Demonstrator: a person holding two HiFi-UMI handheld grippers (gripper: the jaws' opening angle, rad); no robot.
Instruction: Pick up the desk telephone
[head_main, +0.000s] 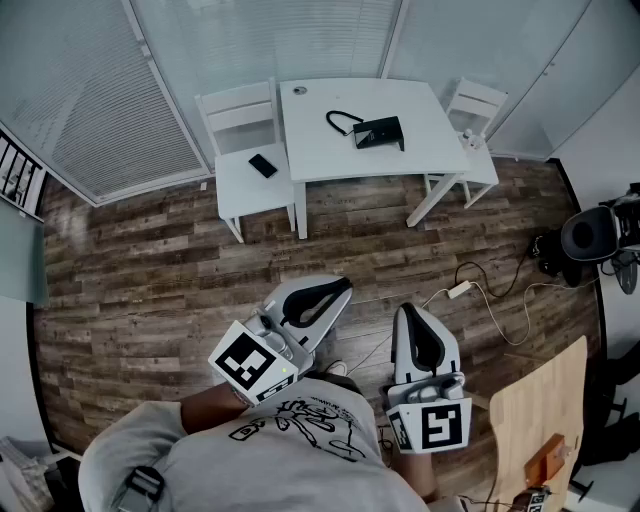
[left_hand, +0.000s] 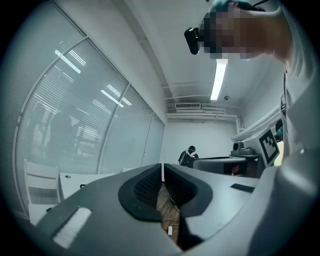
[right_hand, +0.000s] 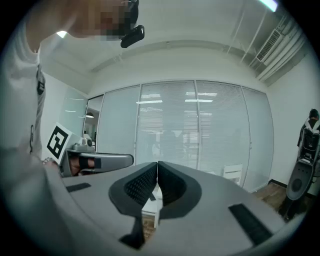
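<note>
The approach has not begun: both grippers, left (head_main: 318, 294) and right (head_main: 422, 345), are held near the body with jaws pressed together, empty. The telephone (head_main: 378, 132) sits on the table (head_main: 330, 150), well apart. Next likely calls for walking over and opening the jaws.

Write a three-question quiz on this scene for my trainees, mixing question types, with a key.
1. True or false: the left gripper is gripping the desk telephone that sits on the white table.
2. Multiple choice: the small black object lies on A) the white table, B) the seat of the chair left of the table in the head view, C) the desk telephone.
3. How do the jaws of the right gripper stand, and what is between them?

Key: 1 false, both grippers are near the person, far from the table. 2 B. 3 shut, with nothing between them.
</note>
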